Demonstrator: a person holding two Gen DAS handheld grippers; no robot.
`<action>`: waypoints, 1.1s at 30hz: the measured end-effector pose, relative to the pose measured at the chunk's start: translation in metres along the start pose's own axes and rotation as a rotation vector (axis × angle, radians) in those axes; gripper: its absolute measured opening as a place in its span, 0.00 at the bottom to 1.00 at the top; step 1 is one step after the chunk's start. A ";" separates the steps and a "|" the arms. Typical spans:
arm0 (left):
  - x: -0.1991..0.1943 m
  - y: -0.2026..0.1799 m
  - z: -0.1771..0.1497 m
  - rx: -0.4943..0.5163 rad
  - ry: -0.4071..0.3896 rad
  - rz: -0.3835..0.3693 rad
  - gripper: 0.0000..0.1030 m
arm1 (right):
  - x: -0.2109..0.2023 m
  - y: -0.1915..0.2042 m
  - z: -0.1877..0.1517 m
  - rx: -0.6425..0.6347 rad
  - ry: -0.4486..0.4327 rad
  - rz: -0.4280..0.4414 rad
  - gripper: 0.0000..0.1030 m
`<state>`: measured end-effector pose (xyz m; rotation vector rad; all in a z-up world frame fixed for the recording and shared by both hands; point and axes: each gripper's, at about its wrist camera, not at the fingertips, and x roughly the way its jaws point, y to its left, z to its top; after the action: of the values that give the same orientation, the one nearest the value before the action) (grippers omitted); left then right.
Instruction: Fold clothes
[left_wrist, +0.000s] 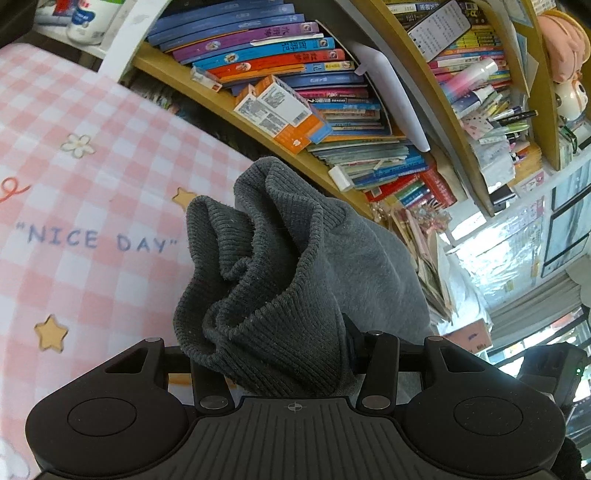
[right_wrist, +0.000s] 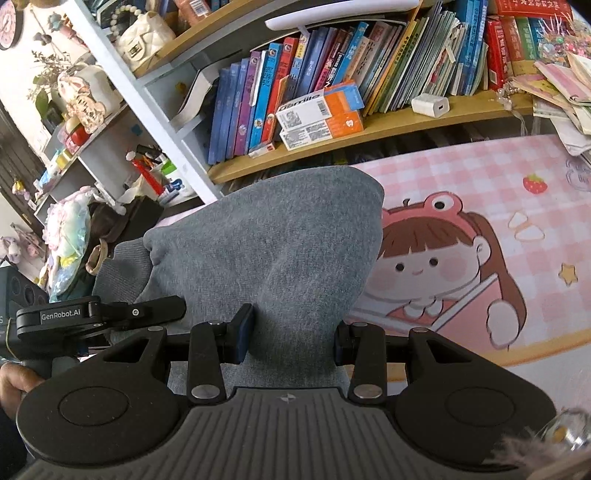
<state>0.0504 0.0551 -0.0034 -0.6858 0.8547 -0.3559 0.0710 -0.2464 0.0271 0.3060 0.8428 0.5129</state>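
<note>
Well, I see the grey garment (right_wrist: 280, 236) lifted above the pink checked mat (right_wrist: 498, 192), my right gripper (right_wrist: 291, 338) clamped on its smooth fabric, my left gripper (left_wrist: 275, 360) seemingly pinching the ribbed cuff (left_wrist: 258, 266), its fingers hidden.

I was working over a pink checked mat (left_wrist: 92, 155) with stars and "NICE DAY" printed on it; from the right wrist view it also had a cartoon girl (right_wrist: 439, 266) in a frog hat. Right behind it ran a wooden shelf (right_wrist: 388, 122) crammed with books (right_wrist: 280, 85) and an orange box (right_wrist: 321, 114). Left of that stood a white shelf (right_wrist: 110, 122) full of trinkets. Daylight came through a window (left_wrist: 569, 218).
</note>
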 end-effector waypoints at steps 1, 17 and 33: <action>0.004 -0.002 0.003 0.003 -0.001 0.004 0.45 | 0.002 -0.003 0.004 0.001 0.000 0.001 0.36; 0.060 -0.007 0.068 0.027 -0.019 0.042 0.45 | 0.054 -0.044 0.075 -0.002 0.003 0.025 0.36; 0.111 0.021 0.115 -0.002 -0.010 0.054 0.45 | 0.122 -0.071 0.123 0.000 0.036 0.024 0.36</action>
<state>0.2100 0.0567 -0.0272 -0.6644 0.8630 -0.3026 0.2556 -0.2462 -0.0033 0.3079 0.8751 0.5418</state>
